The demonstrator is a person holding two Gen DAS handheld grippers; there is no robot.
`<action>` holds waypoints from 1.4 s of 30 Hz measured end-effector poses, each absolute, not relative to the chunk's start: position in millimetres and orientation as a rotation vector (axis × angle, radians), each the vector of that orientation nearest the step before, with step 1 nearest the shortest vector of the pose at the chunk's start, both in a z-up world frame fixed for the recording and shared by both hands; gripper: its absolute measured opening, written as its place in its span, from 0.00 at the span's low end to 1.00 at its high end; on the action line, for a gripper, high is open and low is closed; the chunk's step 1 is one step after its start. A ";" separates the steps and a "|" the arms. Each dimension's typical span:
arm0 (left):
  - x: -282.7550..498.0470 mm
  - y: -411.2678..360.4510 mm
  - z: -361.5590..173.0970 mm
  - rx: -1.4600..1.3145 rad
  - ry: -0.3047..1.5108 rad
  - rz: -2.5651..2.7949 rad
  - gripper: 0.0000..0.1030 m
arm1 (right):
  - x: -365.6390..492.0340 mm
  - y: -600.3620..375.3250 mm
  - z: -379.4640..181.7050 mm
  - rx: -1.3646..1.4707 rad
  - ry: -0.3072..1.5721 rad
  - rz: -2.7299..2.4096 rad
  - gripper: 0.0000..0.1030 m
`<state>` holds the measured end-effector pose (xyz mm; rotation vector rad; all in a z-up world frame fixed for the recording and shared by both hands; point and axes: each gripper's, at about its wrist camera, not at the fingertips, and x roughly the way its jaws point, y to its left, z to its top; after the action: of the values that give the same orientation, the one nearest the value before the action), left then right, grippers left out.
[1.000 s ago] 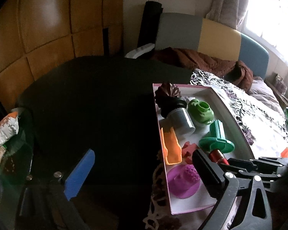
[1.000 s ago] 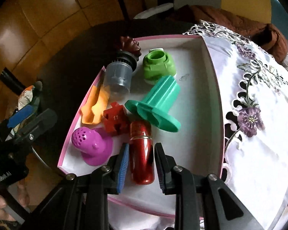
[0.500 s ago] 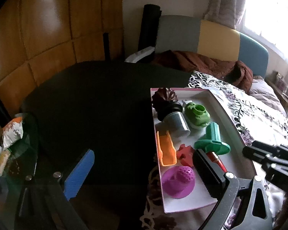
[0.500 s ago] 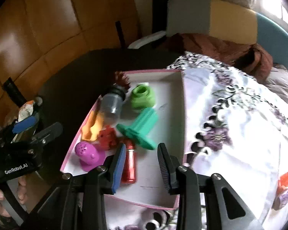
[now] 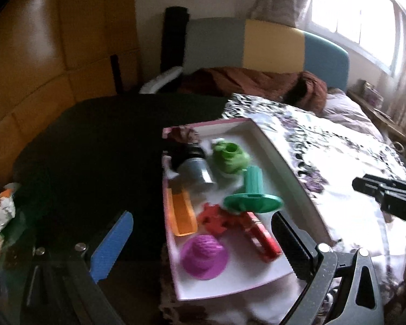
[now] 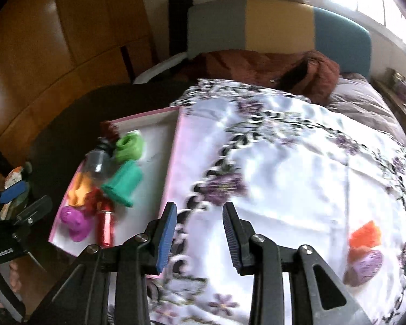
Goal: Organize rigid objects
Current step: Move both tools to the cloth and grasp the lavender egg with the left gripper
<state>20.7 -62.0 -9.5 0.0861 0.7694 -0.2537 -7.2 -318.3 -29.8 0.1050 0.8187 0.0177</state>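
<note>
Red tube (image 5: pixel 261 235) lies in pink tray (image 5: pixel 292 168) beside magenta cap (image 5: pixel 204 256) | right gripper (image 6: pixel 199 234) jaws apart, empty, over floral cloth (image 6: pixel 297 189) | left gripper (image 5: pixel 203 242) jaws wide, empty, at tray's near end | orange piece (image 6: pixel 365 234) on cloth, far right

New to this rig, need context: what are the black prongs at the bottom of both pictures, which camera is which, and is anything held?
No robot arm here: a person holds a two-finger claw in each hand, each carrying a fisheye camera looking along its fingers. The left wrist view shows the left claw open over a pink-edged tray holding a red cylinder, a teal flanged piece, a magenta dome and other plastic parts. The right wrist view shows the right claw open and empty above the floral cloth, where an orange piece lies. Nothing is held.
</note>
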 end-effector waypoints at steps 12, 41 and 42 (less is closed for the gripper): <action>19.0 -150.2 0.3 0.212 0.737 -0.458 1.00 | -24.2 -460.2 -11.9 0.155 0.765 -0.304 0.34; 2.0 -349.9 -32.0 0.444 0.806 -0.822 0.99 | -80.1 -587.4 -42.6 0.778 0.697 -0.594 0.34; 0.7 -354.1 -33.5 0.451 0.807 -0.830 0.99 | -81.0 -588.7 -42.9 0.788 0.694 -0.593 0.34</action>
<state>0.7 -354.1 -33.5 0.4505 0.8075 -0.8304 -81.0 -588.7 -42.9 0.7876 0.6935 -0.5926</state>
